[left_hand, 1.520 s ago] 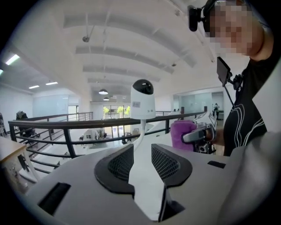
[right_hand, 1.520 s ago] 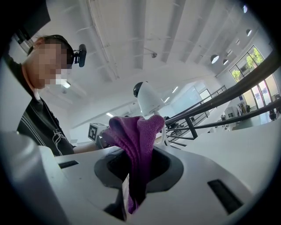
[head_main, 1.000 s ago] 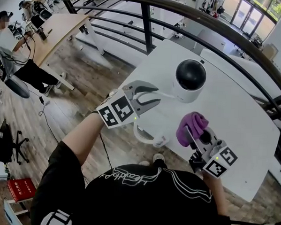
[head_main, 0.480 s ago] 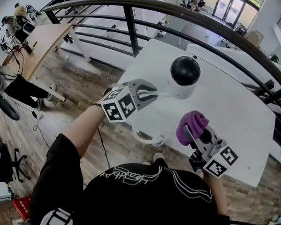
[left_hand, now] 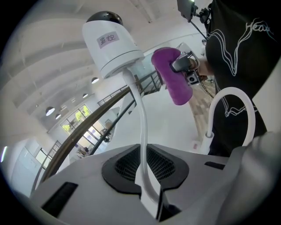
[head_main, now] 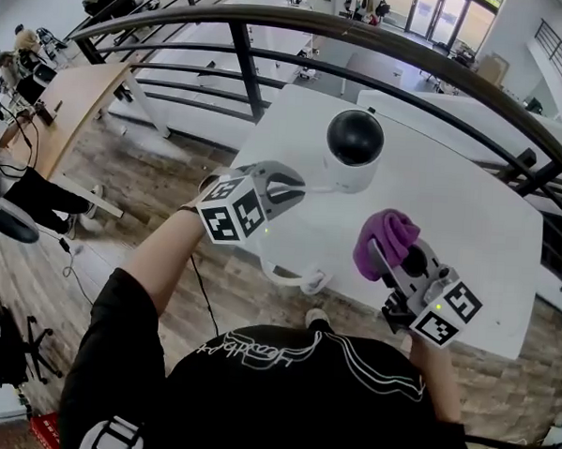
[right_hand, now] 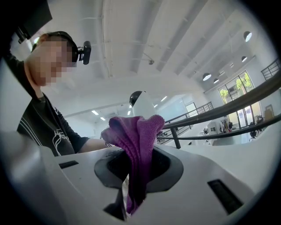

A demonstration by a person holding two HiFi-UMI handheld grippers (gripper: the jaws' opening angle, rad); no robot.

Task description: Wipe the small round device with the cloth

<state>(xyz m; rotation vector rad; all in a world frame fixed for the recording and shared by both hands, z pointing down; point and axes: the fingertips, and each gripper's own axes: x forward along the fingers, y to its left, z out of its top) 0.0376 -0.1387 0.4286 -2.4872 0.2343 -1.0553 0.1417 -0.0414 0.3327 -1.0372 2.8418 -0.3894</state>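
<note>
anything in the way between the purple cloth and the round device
Nothing visible. Only bare table lies between the purple cloth in the right gripper and the round device; its white cable runs off the other side.

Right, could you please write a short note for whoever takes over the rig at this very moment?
Left hand-held gripper: jaws have just been closing and now pinch the device's white cable.
Right hand-held gripper: shut on the purple cloth, held clear of the device.
Small round device: upright on the white table.
Done: cloth in grip, cable held.
Left: bring the cloth to the device and wipe it.
</note>
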